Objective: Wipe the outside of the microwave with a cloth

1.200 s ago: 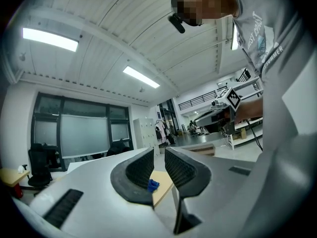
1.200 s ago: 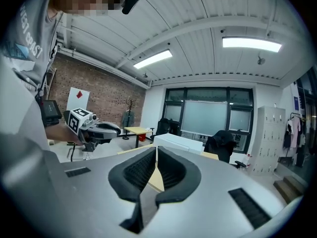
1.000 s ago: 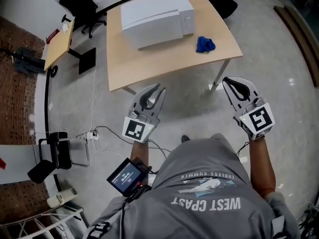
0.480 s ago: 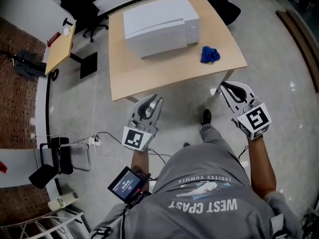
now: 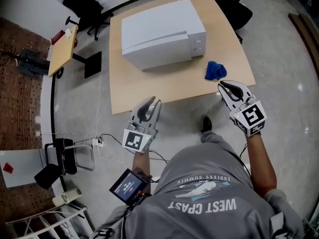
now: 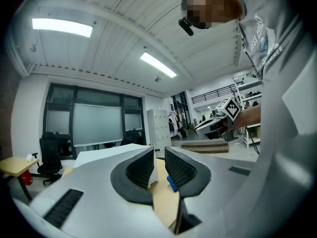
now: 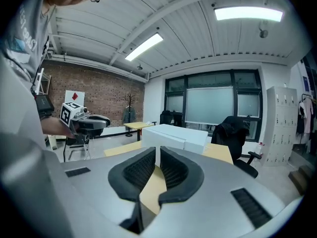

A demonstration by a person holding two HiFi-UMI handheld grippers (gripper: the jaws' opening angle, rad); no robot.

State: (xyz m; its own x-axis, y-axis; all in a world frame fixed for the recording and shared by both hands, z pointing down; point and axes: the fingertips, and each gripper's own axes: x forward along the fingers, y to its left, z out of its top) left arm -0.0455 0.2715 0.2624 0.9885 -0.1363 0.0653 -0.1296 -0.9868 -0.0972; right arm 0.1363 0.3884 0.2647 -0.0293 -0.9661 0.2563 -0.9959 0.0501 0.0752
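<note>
A white microwave [image 5: 162, 33] is sitting on a light wooden table [image 5: 144, 91], toward the far side of it, and its front is facing the person. A blue cloth [image 5: 216, 70] is lying crumpled on the table to the right of the microwave, near the table's near right corner, and it is not touching the microwave. The person is standing at the near side of the table and is holding a tool in each hand. The left gripper [image 5: 153, 101] is pointing at the near edge of the table, on the left part, well apart from the cloth. Its jaws are squeezed together and nothing is sitting between them. The right gripper [image 5: 223, 85] is hanging by the near right corner of the table, and its tips are pointing at the cloth from just beside it, but they are not touching it. Its jaws are pressed together too, and they are holding nothing. A black office chair [image 5: 239, 9] is standing on the far right side of the table. A small wooden desk [image 5: 64, 49] is standing far off to the left. A little screen [image 5: 128, 185] is glowing by the person's left arm.
</note>
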